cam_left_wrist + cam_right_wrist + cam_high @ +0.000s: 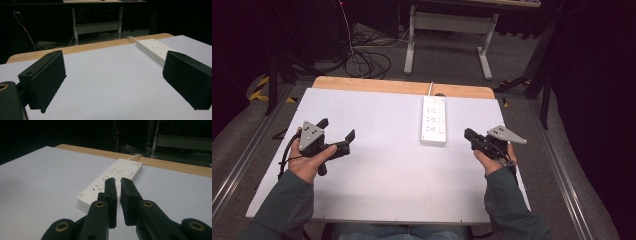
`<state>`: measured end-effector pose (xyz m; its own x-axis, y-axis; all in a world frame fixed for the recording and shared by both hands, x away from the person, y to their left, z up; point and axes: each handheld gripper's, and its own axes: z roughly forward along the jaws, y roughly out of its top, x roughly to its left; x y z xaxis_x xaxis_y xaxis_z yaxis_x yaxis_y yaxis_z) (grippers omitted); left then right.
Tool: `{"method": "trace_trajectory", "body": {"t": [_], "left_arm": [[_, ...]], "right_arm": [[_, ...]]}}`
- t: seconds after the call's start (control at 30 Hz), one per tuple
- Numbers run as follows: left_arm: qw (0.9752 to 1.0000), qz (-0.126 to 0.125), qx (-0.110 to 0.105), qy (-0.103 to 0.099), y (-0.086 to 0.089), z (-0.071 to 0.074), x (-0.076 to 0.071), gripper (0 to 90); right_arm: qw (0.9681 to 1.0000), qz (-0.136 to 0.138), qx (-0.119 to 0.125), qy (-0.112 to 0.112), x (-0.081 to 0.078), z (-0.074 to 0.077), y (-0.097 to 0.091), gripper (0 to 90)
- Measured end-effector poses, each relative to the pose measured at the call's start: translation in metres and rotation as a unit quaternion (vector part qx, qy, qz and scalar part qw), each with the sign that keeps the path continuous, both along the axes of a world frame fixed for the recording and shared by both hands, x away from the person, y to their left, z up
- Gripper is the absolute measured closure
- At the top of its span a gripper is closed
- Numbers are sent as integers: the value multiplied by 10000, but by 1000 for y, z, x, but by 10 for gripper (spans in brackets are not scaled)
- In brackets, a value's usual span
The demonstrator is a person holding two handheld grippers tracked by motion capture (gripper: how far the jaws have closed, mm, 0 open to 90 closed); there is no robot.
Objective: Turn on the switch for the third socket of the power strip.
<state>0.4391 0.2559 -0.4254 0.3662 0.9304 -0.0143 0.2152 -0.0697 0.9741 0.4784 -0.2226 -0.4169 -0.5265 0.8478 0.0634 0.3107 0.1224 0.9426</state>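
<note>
Hovering over the pale grey table (377,185), we hold our left gripper (338,137) with jaws wide apart and our right gripper (470,136) nearly closed on nothing. Between them, nearer the right, lies the white plastic power strip (433,120); we judge a slow, square approach best.

A lab or recording studio: black drapes all round, loose cables (362,60) on grey carpet, a white-framed bench (447,30) behind, and a white-covered wooden surface (377,165) carrying a power strip (433,120).
</note>
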Motion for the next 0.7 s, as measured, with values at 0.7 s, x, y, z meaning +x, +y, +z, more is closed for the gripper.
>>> {"method": "trace_trajectory", "body": {"t": [0.7], "left_arm": [[10000, 9, -22, 2, 1, 1, -1, 53]], "right_arm": [[9999, -39, 93, -59, -2, -2, -2, 621]]}}
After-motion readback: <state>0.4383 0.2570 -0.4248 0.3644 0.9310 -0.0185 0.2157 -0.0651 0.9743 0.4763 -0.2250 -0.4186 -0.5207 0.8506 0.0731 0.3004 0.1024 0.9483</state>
